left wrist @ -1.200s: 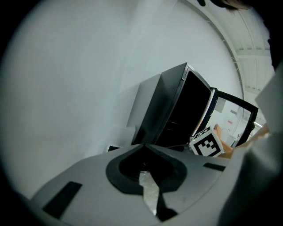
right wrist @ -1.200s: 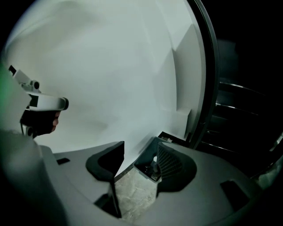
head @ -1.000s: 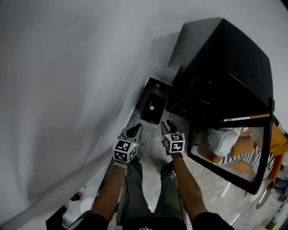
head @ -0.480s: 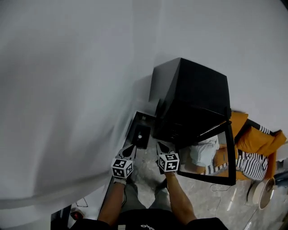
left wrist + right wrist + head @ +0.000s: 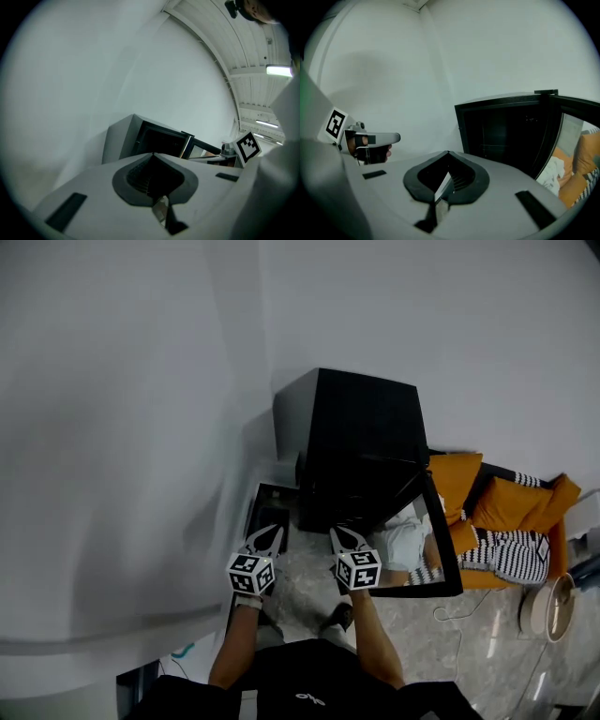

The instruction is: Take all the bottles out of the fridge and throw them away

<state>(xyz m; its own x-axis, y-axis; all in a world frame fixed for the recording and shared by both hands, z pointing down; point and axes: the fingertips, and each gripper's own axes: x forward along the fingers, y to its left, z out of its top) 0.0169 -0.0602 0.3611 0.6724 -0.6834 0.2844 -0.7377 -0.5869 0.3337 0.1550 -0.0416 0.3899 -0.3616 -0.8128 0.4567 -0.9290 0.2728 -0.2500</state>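
Fridge (image 5: 361, 427), black and cabinet-shaped, stands on the pale stone floor (image 5: 309, 582) with its back to the white wall (image 5: 141, 427). Its glass door (image 5: 448, 554) is swung wide open toward the right of the head view. The interior is dark in every view: faint shelf lines show in the right gripper view, but what the shelves carry cannot be made out.

The left gripper (image 5: 272, 532) and right gripper (image 5: 337, 534) are held side by side in front of the fridge, near each other but apart. Both point toward its open front, and neither touches it. Each carries its marker cube, left (image 5: 250, 575) and right (image 5: 358, 569), above a bare forearm (image 5: 239, 648).

The left gripper view shows that gripper's jaws brought fully together, tips meeting, with nothing between them. The right gripper view shows the same for the right: jaws closed tip to tip and empty. That view also catches the left gripper off to the side against the wall.

A low black box (image 5: 267, 507) sits on the floor between wall and fridge, just beyond the left gripper. An orange sofa (image 5: 506, 502) with a black-and-white striped cushion (image 5: 511, 557) lies beyond the open door.
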